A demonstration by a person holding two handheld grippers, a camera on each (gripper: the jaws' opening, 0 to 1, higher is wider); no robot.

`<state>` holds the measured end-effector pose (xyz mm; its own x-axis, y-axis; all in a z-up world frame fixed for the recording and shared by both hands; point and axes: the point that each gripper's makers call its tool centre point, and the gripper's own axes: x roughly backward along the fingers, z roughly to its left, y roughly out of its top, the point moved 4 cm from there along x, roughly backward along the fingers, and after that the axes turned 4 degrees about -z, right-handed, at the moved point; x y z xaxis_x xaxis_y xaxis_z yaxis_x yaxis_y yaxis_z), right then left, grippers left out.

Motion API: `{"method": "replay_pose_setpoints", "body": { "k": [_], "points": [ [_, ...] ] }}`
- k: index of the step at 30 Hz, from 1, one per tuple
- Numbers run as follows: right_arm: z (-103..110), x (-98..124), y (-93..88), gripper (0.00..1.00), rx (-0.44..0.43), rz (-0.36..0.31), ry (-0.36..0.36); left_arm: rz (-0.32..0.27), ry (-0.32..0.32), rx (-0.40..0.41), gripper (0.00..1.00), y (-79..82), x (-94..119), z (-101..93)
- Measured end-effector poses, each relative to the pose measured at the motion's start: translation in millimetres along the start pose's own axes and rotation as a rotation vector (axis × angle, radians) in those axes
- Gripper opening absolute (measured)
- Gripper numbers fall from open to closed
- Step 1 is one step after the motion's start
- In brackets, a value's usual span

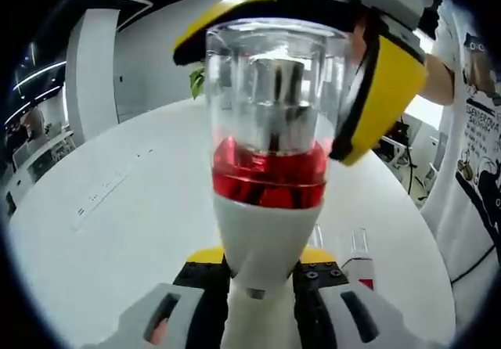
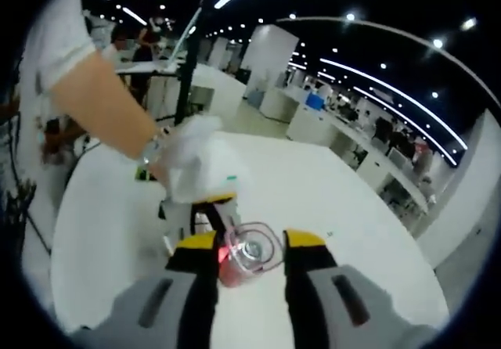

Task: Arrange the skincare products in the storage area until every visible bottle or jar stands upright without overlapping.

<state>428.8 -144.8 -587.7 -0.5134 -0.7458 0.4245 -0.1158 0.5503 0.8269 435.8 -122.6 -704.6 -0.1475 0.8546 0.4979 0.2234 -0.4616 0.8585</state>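
Note:
A bottle with a white body, a band of red liquid and a tall clear cap stands up between my left gripper jaws, which are shut on its white base. My right gripper comes in from the upper right, its yellow and black jaws pressed on either side of the clear cap. In the right gripper view I look down onto that cap between my right gripper jaws. Beyond it a gloved hand holds the left gripper.
The round white table spreads below both grippers. A small bottle with a clear cap and red liquid stands on it behind the held one. A person in a printed white shirt stands at the table's right edge. Office desks lie beyond.

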Motion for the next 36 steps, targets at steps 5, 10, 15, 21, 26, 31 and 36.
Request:
{"method": "replay_pose_setpoints", "body": {
  "k": [5, 10, 15, 21, 26, 31, 36],
  "points": [
    [2, 1, 0.3, 0.34, 0.028, 0.002, -0.005, -0.003, 0.024, 0.018, 0.37, 0.2, 11, 1.3],
    [1, 7, -2.0, 0.40, -0.066, -0.008, -0.032, -0.002, 0.113, -0.012, 0.43, 1.2, 25, 5.9],
    [-10, 19, 5.2, 0.44, -0.188, -0.138, -0.135, -0.037, 0.190, -0.005, 0.49, 3.8, 50, 0.0],
    [-28, 40, 8.7, 0.45, -0.440, -0.335, -0.322, -0.108, 0.394, 0.011, 0.49, 4.7, 94, -6.2],
    [0, 47, 18.4, 0.42, -0.545, -0.430, -0.359, -0.216, 0.588, 0.080, 0.49, -4.9, 131, -24.9],
    [33, 39, 16.2, 0.42, -0.444, -0.365, -0.327, -0.182, 0.745, 0.195, 0.47, -42.8, 172, -41.2],
    [48, 26, 14.6, 0.42, -0.400, -0.323, -0.300, -0.191, 0.920, 0.314, 0.45, -66.8, 211, -39.3]
  ]
}}
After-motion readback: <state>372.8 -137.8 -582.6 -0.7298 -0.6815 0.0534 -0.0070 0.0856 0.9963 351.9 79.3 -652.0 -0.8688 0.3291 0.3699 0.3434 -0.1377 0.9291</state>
